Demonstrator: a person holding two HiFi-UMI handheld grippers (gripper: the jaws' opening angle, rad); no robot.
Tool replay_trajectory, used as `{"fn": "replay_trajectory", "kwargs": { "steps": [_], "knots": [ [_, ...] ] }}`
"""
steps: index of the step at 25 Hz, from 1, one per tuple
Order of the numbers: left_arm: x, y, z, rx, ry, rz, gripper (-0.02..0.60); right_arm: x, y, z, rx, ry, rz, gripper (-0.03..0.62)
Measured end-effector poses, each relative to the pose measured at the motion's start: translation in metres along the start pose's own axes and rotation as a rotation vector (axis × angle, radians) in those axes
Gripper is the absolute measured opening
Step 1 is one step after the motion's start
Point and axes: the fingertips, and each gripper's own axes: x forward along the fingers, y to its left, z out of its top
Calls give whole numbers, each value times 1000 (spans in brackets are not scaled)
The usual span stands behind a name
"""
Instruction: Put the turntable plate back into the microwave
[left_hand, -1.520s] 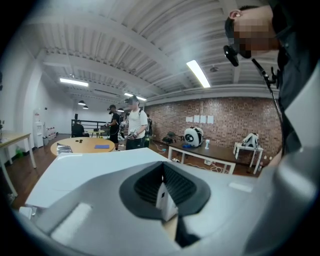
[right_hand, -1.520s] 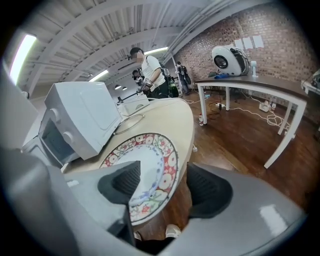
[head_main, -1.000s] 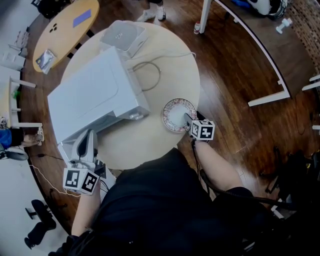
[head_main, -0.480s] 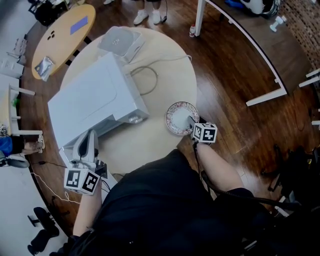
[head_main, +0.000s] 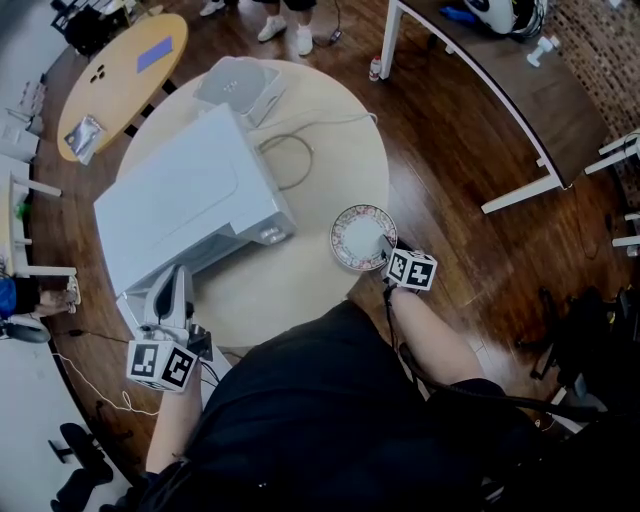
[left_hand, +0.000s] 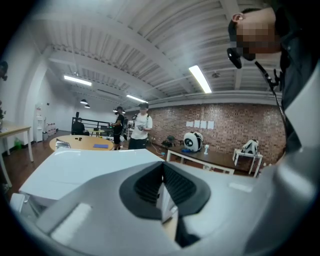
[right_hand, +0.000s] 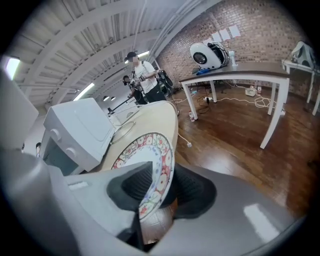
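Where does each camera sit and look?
Head view: on the person's head, looking down at table, microwave, both arms.
Left gripper view: on left gripper, facing over the microwave; jaws shut on its door.
Right gripper view: on right gripper, facing the microwave; jaws just closed onto the plate.
Shared: all three show the microwave.

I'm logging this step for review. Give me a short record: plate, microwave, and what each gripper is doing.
plate: floral rim, lying on the round table near its right edge
microwave: white, on the table, left of the plate
right gripper: jaws have just been closing, now gripping the plate's rim
left gripper: shut on a thin white panel, apparently the microwave's door
task state: plate not yet in the microwave
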Motion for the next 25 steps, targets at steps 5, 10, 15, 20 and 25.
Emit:
{"fn": "replay_trajectory", "kwargs": {
  "steps": [5, 10, 15, 20, 25],
  "knots": [
    [-3, 1, -1, -18, -16, -15, 5, -11, 16, 12, 141, -77, 79, 64],
    [-8, -4, -3, -26, -34, -39, 5, -20, 36, 30, 187, -134, 146, 31],
    [-22, -6, -4, -16, -35, -63, 5, -32, 38, 27, 225, -157, 136, 29],
    [-35, 3, -4, -16, -51, -78, 5, -48, 43, 19, 381, -225, 154, 29],
    [-48, 24, -3, -40, -56, -91, 5, -57, 67, 18, 505, -291, 205, 29]
  ]
}}
